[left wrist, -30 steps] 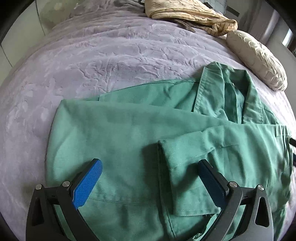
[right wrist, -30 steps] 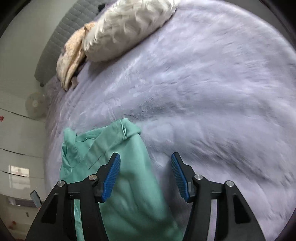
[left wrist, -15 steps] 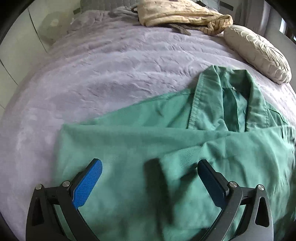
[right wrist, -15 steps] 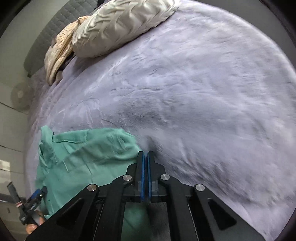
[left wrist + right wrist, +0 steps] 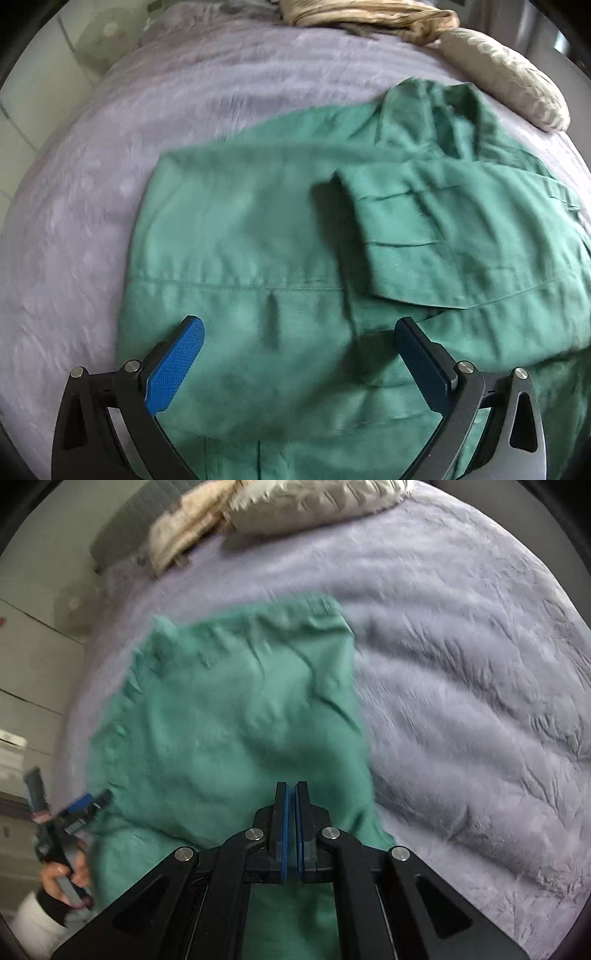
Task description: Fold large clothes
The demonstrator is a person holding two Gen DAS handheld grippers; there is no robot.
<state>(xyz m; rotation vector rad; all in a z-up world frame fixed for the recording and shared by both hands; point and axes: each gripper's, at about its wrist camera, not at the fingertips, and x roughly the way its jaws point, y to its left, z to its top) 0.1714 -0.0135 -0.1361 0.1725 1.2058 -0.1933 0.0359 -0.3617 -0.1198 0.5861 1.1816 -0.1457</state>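
Note:
A large green collared shirt (image 5: 258, 236) lies on the lilac bed cover (image 5: 92, 184), collar toward the far right, one sleeve folded across its body. My left gripper (image 5: 295, 354) is open and empty, hovering over the shirt's near part. In the right wrist view the shirt (image 5: 229, 716) spreads ahead of my right gripper (image 5: 291, 797), whose pads are pressed together over the green cloth; whether cloth is pinched between them I cannot tell. The left gripper and the hand holding it also show in the right wrist view (image 5: 70, 819) at the shirt's left edge.
A cream pillow (image 5: 509, 96) and a beige folded blanket (image 5: 369, 14) lie at the head of the bed, past the collar. They also show in the right wrist view, pillow (image 5: 314, 498) and blanket (image 5: 184, 535). White wall panels stand at the left.
My right gripper went from open to shut and moved over the shirt. My left gripper pulled back toward the shirt's hem, staying open. The shirt has shifted.

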